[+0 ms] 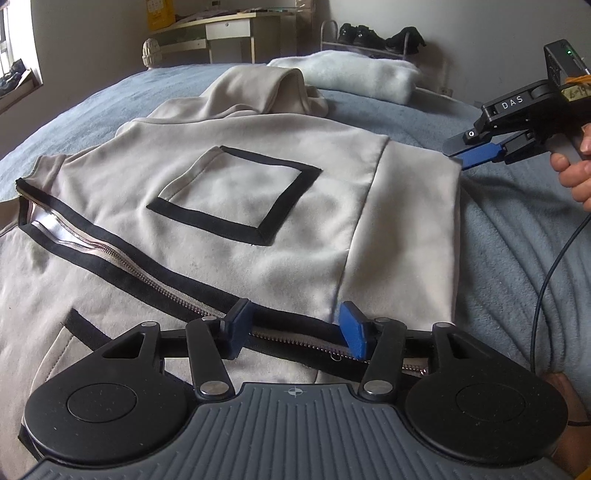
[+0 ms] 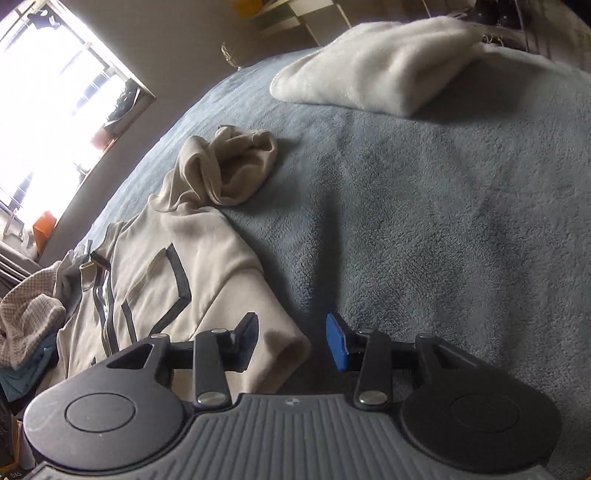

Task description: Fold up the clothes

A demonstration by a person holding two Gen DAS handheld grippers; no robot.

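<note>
Left wrist view, nearest: left gripper (image 1: 297, 332), black linkage w/ blue pads, jaws about half open, straddling the black-trimmed metal zipper (image 1: 122, 256) at the hem of the beige zip-up fleece jacket (image 1: 236, 206). The zipper band runs between the pads; whether the pads press on it cannot be told. The jacket lies spread flat on the grey-blue plush bed blanket (image 1: 517, 236), front up. Mid-panel: square pocket outlined in black tape (image 1: 236, 195). Farther back, the jacket's beige hood (image 1: 266, 88) lies rumpled. At the right edge, a person's hand (image 1: 576, 177) holds the right gripper (image 1: 461, 153) beside the jacket's right sleeve edge; a black cable (image 1: 546, 280) hangs below it.

Right wrist view, nearest: right gripper (image 2: 291, 339), jaws partly open, nothing clamped. The beige sleeve cuff (image 2: 284, 350) lies in the gap betw. the pads, nearer the left pad; the right pad stands over bare blanket (image 2: 424, 229). The pads do not visibly press on the cuff. Beyond, the jacket body (image 2: 207, 269) and bunched hood (image 2: 236, 170). A pile of knit and teal clothes (image 2: 29, 325) sits at the left, off the jacket's far side.

Far: folded white fleece cloth (image 2: 376, 74) at the bed's far end; bright window (image 2: 48, 103) on the left wall; pale desk (image 1: 225, 33) and a rack w/ dark shoes (image 1: 369, 37) against the back wall.
</note>
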